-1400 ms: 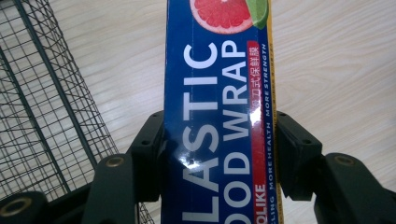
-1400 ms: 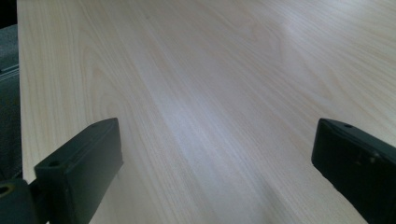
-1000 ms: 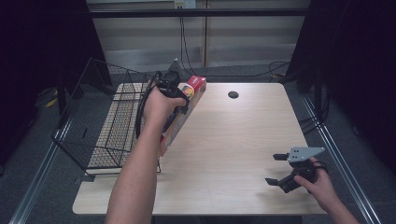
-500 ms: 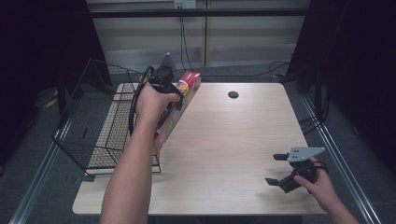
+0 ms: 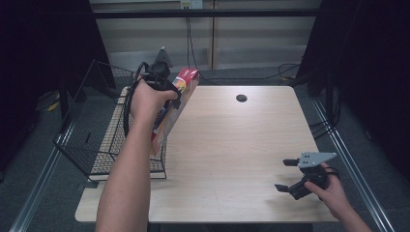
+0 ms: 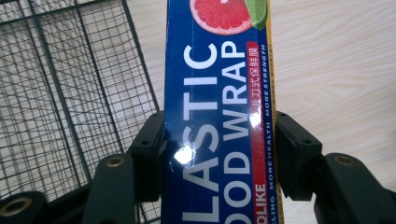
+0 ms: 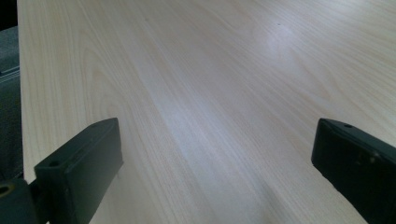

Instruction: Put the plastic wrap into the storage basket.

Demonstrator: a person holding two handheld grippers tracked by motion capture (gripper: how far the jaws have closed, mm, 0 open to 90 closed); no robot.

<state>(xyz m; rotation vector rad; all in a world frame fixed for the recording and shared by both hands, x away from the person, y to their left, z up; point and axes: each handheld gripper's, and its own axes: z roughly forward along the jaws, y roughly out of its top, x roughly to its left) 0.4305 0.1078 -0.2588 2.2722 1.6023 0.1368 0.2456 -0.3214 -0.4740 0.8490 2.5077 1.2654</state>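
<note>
I've lifted the plastic wrap box (image 5: 175, 104), clenched across its width in my left gripper (image 6: 218, 154), higher over the tabletop's left edge toward the wire basket (image 5: 89, 140), ready for dropping in, while my right gripper (image 5: 290, 176) idles released near the front right corner

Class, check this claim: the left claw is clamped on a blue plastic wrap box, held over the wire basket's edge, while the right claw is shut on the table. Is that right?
Not quite. The right claw is open, jaws wide apart with nothing between them, as the right gripper view shows. The rest holds: the left claw clamps the blue plastic wrap box beside the wire basket.
</note>
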